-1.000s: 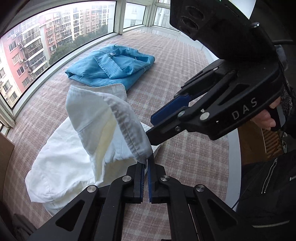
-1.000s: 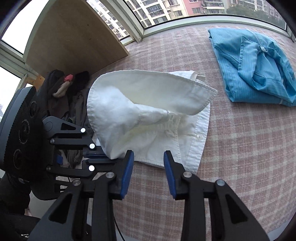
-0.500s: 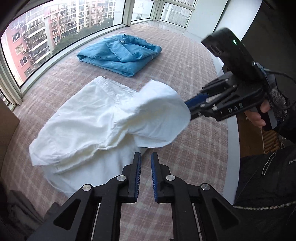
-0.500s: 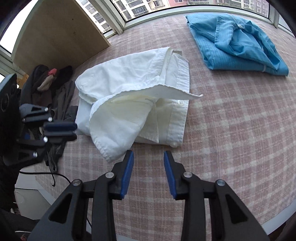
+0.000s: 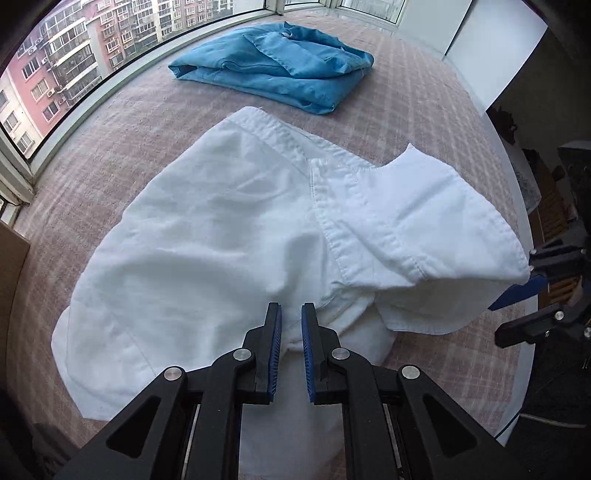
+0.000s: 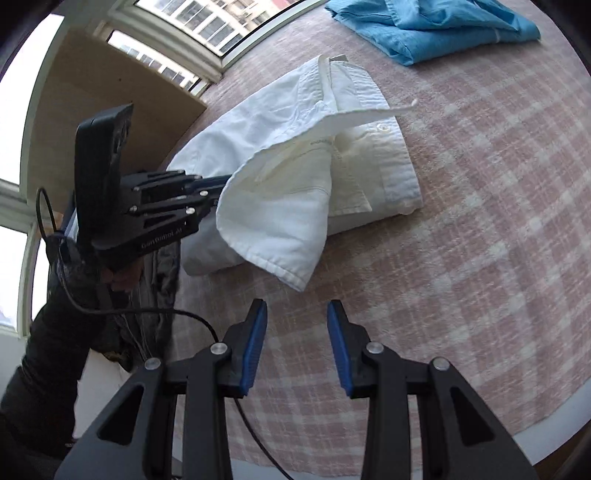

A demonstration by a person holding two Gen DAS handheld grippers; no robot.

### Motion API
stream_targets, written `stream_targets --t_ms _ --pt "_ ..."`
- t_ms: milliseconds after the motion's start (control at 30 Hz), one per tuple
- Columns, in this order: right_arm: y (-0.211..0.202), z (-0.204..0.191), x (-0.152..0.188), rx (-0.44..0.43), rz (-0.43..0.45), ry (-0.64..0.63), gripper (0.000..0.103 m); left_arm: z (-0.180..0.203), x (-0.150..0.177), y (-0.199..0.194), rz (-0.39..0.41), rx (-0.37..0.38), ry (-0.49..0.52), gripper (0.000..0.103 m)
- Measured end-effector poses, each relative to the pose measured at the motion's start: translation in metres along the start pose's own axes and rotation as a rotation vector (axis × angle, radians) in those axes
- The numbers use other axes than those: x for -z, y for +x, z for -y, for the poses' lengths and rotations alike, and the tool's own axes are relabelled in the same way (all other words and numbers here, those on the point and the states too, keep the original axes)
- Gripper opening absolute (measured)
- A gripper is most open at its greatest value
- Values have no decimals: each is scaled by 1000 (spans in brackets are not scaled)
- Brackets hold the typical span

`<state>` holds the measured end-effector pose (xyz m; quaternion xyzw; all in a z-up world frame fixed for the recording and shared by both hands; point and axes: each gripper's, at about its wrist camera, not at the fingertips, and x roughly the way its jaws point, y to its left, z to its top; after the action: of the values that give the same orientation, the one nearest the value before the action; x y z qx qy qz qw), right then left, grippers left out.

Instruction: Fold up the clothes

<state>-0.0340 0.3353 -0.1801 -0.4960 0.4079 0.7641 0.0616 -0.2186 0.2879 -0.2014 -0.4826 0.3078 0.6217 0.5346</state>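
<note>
A white shirt [image 5: 207, 240] [image 6: 295, 110] lies crumpled on the pink plaid table. One hemmed flap [image 5: 436, 221] [image 6: 280, 206] of it stands puffed up. My left gripper [image 5: 291, 321] hovers low over the shirt's near edge with a narrow gap between its fingers and nothing visibly pinched. In the right wrist view the left gripper [image 6: 208, 188] has its tips tucked behind that flap. My right gripper [image 6: 297, 314] is wide open and holds nothing, a short way before the flap's hanging corner. In the left wrist view the right gripper [image 5: 498, 319] sits at the flap's far corner.
A folded blue garment [image 5: 273, 66] [image 6: 443, 22] lies at the far side near the windows. The plaid table [image 5: 424, 96] [image 6: 480, 221] ends in a white rounded edge. Dark clothes [image 6: 162, 273], a cable [image 6: 184, 314] and a wooden board [image 6: 92, 85] are at the left.
My left gripper let go of the shirt corner it was pinching and came down closer over the shirt. The raised flap dropped toward the right gripper, which stayed open and drew back.
</note>
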Motion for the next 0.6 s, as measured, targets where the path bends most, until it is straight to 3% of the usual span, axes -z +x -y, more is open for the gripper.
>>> stream_targets --t_ms 100,200,433,467,500,600 --pt "11 0 -1 -20 49 121 34 -2 3 -1 4 24 12 10" --pt "16 -5 1 16 107 187 34 -5 4 -2 10 43 22 10" --pt "36 -1 -8 47 125 276 33 -8 6 -3 29 75 43 11" --pt "37 -1 -8 54 128 280 29 -9 7 -3 32 79 46 11" --pt "38 -1 -9 57 129 276 13 -9 7 -3 34 82 49 11" --pt "35 -7 -12 82 107 211 6 -7 8 -5 35 76 65 11"
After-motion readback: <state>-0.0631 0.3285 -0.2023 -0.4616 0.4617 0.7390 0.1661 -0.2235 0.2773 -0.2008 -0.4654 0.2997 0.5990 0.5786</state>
